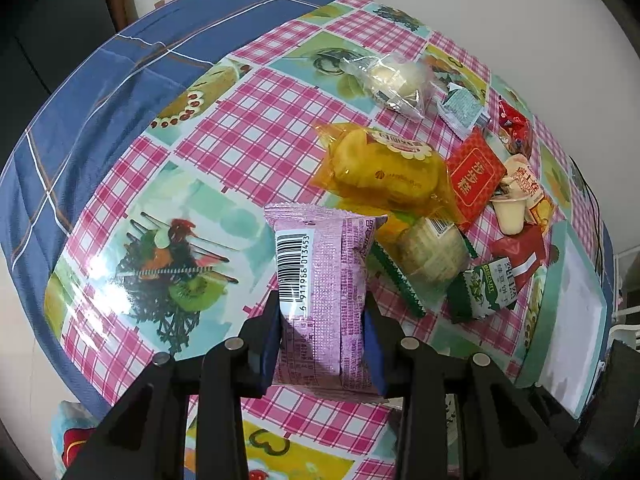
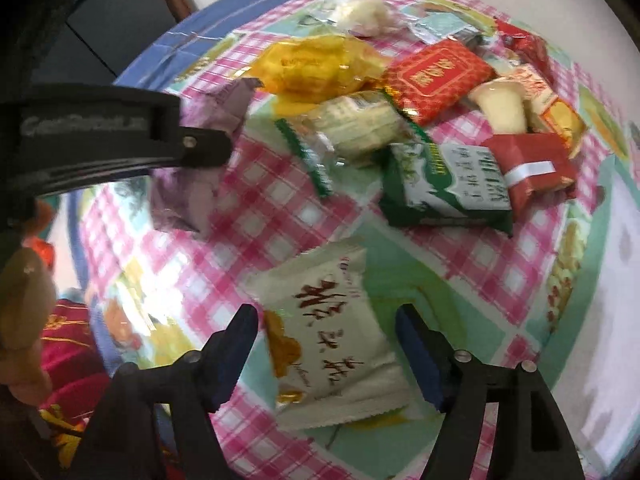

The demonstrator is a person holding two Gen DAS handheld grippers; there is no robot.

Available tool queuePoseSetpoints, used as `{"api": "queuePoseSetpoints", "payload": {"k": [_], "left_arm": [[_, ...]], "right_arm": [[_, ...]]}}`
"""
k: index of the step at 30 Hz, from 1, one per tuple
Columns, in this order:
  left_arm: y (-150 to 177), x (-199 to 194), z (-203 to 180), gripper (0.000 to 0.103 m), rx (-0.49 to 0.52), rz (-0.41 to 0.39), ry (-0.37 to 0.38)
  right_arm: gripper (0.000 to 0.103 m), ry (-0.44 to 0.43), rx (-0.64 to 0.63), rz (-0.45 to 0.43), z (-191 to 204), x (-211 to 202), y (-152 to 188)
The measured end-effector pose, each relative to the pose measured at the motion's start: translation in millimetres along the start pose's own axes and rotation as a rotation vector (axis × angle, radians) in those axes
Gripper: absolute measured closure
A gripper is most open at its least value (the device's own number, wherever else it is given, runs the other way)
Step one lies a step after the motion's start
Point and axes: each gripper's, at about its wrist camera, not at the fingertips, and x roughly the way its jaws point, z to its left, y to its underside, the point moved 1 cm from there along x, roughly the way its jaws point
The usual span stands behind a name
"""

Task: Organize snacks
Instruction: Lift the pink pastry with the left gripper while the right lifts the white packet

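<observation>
Left gripper (image 1: 322,344) clamps the purple packet (image 1: 324,280). Right gripper (image 2: 326,356) stands open astride the cream packet (image 2: 332,344), apparently resting on the tabletop (image 2: 272,200).

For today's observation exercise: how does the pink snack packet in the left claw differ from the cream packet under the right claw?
1. The pink packet is clamped in the left claw; the cream packet lies free between the open fingers of the right claw.
2. The pink packet shows a barcode and small print; the cream packet shows large brown characters.

Both are sealed packets above the checked tablecloth.
</observation>
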Motion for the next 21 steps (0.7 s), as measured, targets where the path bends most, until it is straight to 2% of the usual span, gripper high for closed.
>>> {"api": "queuePoseSetpoints", "payload": {"k": [7, 10, 11, 21], "left_arm": [[0, 4, -1, 0.065, -0.001, 0.013, -0.006], [1, 7, -2, 0.065, 0.002, 0.022, -0.006], [1, 8, -3, 0.065, 0.002, 0.024, -0.005], [3, 15, -6, 0.065, -0.012, 0.040, 0.020]], "right_arm": [[0.033, 0.093, 0.155, 0.002, -35, -6, 8], [0.046, 0.103, 0.189, -0.002, -43, -10, 12], [0.048, 0.106, 0.197, -0.002, -44, -10, 12], [0.049, 0.067, 0.330, -0.017, -84, -24, 19]]}}
